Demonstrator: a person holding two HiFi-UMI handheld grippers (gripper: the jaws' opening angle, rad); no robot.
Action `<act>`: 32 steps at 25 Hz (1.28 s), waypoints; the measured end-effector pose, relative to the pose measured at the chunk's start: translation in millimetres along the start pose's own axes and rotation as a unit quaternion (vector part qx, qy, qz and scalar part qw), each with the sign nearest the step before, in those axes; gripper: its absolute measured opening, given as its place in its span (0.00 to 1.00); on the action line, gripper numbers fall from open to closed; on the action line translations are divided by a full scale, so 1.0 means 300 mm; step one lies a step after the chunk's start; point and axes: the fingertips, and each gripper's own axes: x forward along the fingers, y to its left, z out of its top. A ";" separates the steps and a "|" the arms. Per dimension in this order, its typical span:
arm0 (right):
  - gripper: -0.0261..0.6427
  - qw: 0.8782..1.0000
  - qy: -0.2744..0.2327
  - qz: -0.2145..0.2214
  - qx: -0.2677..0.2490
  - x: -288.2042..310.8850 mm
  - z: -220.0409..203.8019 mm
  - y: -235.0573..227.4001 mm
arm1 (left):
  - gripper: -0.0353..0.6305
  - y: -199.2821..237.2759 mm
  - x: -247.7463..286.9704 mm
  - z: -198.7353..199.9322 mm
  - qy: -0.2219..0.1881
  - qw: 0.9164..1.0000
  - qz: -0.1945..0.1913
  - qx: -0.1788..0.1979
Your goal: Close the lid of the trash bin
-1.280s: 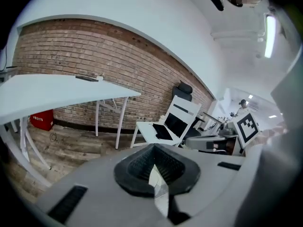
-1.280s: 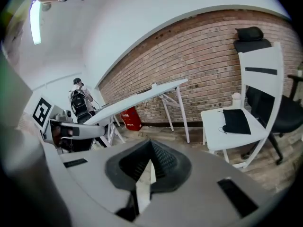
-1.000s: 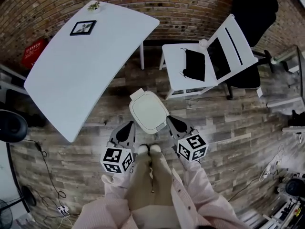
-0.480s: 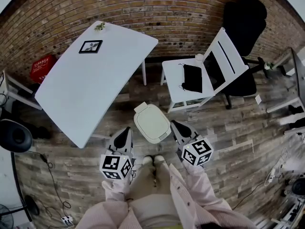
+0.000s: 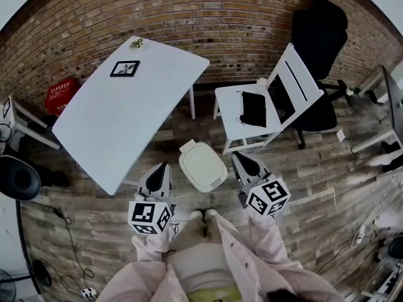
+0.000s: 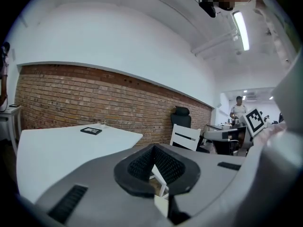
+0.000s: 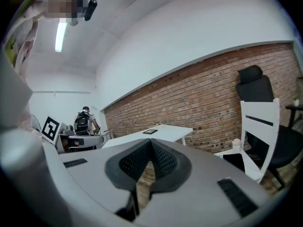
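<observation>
Hovering beside the white plastic trash bin (image 5: 204, 168) on the wood-plank floor (image 5: 302, 181), left tool (image 5: 162, 170) & right tool (image 5: 244, 162) both closed, empty. Lid (image 5: 200, 162) looks down already; prob. done, next just back off.

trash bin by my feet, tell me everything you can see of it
The small white plastic-looking trash bin stands upright on the wood-plank floor, seen from above. Its rounded-rectangular lid lies flat and closed, with an inset centre panel and a small tab at its far edge. A white table and a white chair stand nearby; nothing touches it.
</observation>
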 end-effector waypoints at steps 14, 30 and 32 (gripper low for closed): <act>0.05 0.998 -0.056 -0.011 -0.026 -0.052 0.161 -0.013 | 0.04 0.027 -0.038 0.142 -0.043 0.998 0.027 0.038; 0.04 0.997 -0.065 -0.026 -0.042 -0.103 0.176 -0.042 | 0.04 0.015 -0.054 0.151 -0.043 0.997 0.044 0.049; 0.04 0.997 -0.066 -0.029 -0.041 -0.112 0.177 -0.047 | 0.04 0.010 -0.053 0.146 -0.041 0.997 0.043 0.049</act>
